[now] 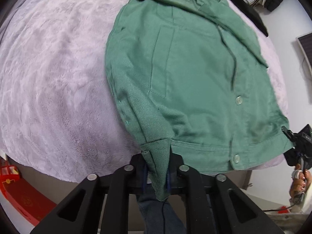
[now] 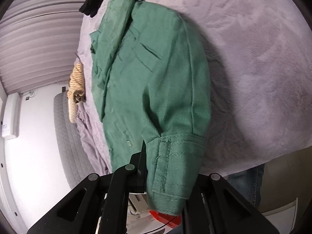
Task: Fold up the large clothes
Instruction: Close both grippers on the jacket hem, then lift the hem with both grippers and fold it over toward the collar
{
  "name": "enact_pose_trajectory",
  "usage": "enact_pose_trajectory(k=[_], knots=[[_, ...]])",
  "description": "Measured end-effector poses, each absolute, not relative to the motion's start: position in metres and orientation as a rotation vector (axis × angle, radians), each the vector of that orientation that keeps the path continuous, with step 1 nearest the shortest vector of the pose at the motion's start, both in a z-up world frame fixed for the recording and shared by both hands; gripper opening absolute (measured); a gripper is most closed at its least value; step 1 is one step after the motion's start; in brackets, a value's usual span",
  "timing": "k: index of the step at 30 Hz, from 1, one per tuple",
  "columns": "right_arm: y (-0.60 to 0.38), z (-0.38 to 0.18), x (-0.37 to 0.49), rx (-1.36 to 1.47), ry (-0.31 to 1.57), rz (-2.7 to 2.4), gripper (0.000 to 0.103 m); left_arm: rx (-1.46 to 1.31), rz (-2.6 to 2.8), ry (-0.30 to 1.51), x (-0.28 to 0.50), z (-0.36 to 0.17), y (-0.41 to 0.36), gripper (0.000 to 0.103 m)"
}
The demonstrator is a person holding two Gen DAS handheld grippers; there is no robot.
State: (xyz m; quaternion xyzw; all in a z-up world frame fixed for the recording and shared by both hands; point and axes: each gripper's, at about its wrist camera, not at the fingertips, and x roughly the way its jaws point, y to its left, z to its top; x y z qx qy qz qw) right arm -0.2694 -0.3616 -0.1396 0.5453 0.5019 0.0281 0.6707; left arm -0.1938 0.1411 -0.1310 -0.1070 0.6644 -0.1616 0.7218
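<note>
Green jacket (image 1: 191,81) lies buttoned on the lilac bed blanket (image 1: 54,81), near its front edge. Left gripper (image 1: 158,171) is clenched on the jacket's near hem corner. Right gripper (image 2: 165,175) is clenched on the folded waistband at the jacket's opposite near corner. Black garment (image 1: 251,9) lies beyond the collar.

One green jacket (image 1: 195,78), one lilac blanket (image 1: 48,78), two tongs (image 1: 158,172) (image 2: 165,177), one striped cloth (image 2: 77,78).

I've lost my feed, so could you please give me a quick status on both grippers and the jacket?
Left gripper shut on green jacket hem corner. Right gripper shut on the opposite corner. Jacket on lilac blanket, sleeves folded in. Nothing in the way.
</note>
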Motion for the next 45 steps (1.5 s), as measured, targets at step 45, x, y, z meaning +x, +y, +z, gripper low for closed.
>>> enact_pose_trajectory(k=[45], knots=[[-0.441, -0.116, 0.115, 1.166, 1.132, -0.011, 0.017, -0.108, -0.062, 1.227, 0.213, -0.083, 0.088, 0.051]])
